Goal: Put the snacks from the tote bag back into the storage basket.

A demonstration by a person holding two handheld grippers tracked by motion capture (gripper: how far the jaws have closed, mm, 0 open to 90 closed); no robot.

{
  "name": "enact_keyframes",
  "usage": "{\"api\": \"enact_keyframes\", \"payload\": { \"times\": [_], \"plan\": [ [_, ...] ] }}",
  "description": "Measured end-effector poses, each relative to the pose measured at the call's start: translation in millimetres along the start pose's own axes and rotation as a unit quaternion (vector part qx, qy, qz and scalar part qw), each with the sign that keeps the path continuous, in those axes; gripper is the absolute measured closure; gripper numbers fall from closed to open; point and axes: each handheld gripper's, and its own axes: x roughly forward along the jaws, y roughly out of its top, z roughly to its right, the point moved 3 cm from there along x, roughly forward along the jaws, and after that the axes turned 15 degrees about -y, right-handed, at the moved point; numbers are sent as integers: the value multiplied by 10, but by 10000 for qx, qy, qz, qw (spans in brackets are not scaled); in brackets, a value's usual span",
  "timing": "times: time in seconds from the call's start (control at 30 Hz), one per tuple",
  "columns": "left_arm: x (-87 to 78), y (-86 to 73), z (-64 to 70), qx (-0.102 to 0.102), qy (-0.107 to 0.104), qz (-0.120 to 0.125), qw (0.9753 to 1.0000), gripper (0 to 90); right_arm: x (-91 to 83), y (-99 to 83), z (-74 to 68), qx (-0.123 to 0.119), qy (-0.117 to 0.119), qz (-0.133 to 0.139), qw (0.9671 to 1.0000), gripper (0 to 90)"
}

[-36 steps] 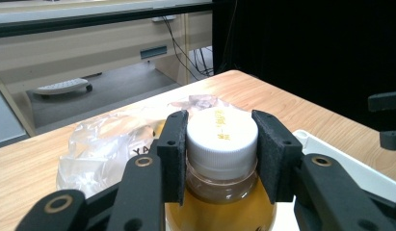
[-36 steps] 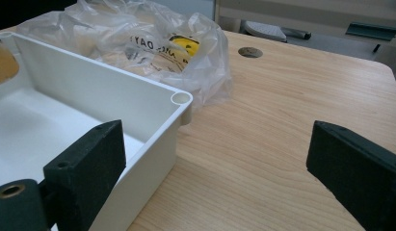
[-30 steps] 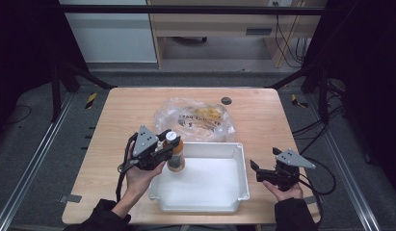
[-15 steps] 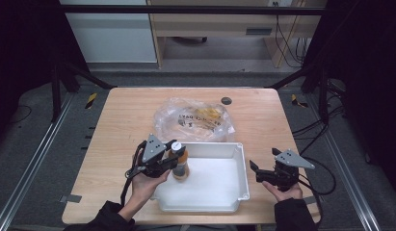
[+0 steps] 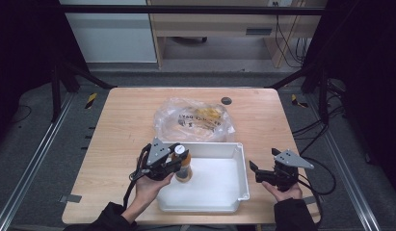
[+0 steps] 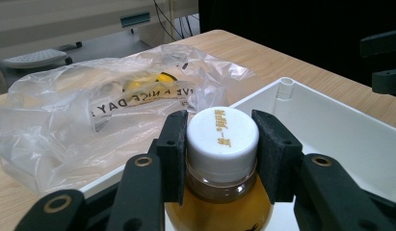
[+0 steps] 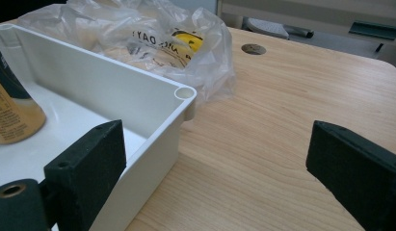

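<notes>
The left gripper (image 5: 175, 159) has its jaws closed on the white cap of a bottle (image 6: 219, 192) of amber drink, which stands upright inside the white tub (image 5: 234, 150) at its near-left corner. The right gripper (image 5: 257, 172) rests on the wooden table (image 5: 123, 115) just beside the tub's right wall, jaws spread wide with nothing between them. A crumpled clear plastic bag (image 5: 195, 119) lies behind the tub, touching its far rim
</notes>
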Motion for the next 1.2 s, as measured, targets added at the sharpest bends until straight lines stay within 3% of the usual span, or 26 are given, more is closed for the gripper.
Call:
{"api": "enact_keyframes", "payload": {
  "times": [0.4, 0.83, 1.2],
  "plan": [
    [-2, -19, 9, -19, 22, 71, 10000, 568, 6, -13, -10, -27, -3, -36, 10000, 70],
    [-221, 6, -17, -39, -192, 2, 9998, 285, -6, -13, 1, -6, -25, -14, 10000, 67],
    [-499, -140, -194, 10, -68, 75, 9999, 229, -17, -19, 17, 36, -43, -15, 10000, 61]
  ]
}}
